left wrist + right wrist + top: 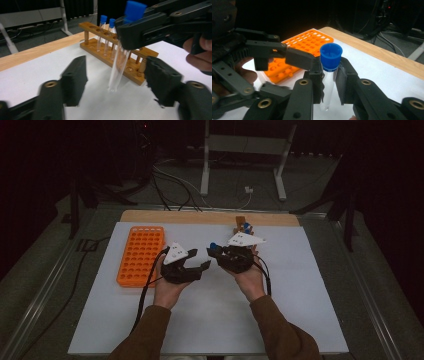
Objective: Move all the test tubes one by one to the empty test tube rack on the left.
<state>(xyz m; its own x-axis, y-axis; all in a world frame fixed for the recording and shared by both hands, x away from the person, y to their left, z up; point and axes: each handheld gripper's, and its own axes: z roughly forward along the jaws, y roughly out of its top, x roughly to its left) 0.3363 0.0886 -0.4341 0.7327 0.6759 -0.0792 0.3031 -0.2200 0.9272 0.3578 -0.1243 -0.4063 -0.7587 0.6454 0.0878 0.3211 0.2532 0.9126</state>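
While the orange rack (pixel 141 255) lies flat at the left of the white sheet (pixel 210 320) with every hole open, nothing stands in it yet. Just right of it, the left gripper (pixel 192 265) is about half open and holds nothing; in the left gripper view the tube (pixel 120 67) hangs between its jaws, touching neither. Risk here: if these jaws close on the clear lower part before they are square to it, the tube may be levered sideways and slip. Further right, the right gripper (pixel 220 252) is clamped on the tube (pixel 329 72) just under its blue cap (pixel 331 57), tube upright above the sheet. Letting go before the other grip is firm would likely drop it onto the table. At the far right edge of the work, the wooden rack (pixel 117 53) holds two more capped tubes (pixel 106 35); a wide swing of either hand could knock them.
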